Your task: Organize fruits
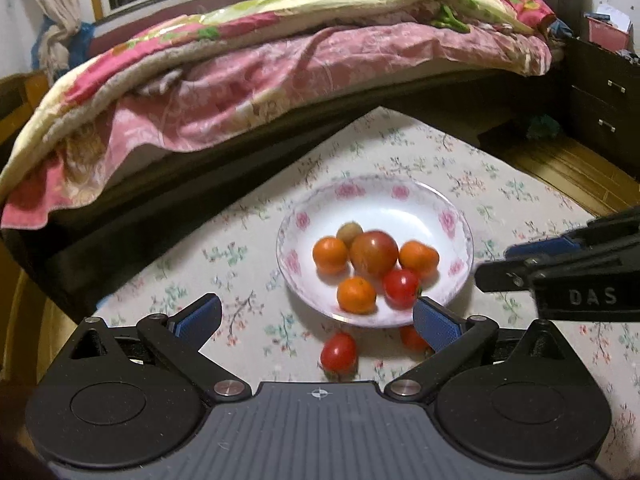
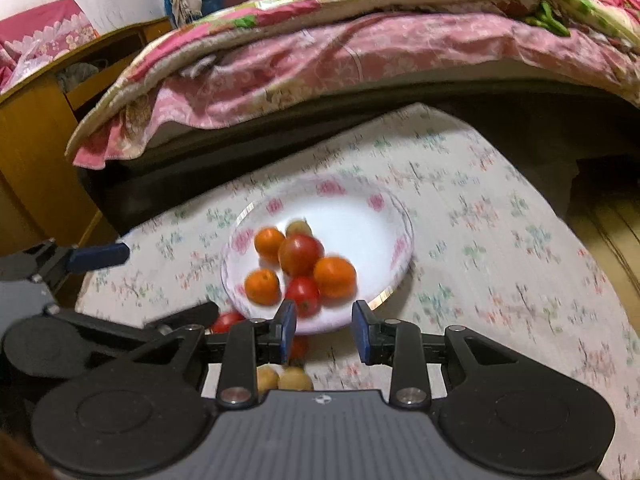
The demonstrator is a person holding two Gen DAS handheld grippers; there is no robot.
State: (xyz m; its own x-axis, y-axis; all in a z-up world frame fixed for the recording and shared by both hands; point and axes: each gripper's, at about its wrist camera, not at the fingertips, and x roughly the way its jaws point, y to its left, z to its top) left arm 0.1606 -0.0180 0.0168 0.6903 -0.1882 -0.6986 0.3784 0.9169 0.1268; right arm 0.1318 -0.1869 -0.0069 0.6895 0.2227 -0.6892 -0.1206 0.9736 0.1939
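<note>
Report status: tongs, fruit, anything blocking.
Left tongs open, empty. Right tongs open, empty. Bowl holds six fruits; two tomatoes, two small brown fruits outside. Nothing blocking.

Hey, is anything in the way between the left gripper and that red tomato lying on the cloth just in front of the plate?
Nothing visible blocks it. The open left gripper has the small red tomato lying on the floral tablecloth between its blue-padded fingers. The white rose-patterned plate sits just beyond.

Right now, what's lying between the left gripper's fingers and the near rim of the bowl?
In the left wrist view, a small red tomato lies on the floral cloth between the open left gripper and the bowl.
</note>
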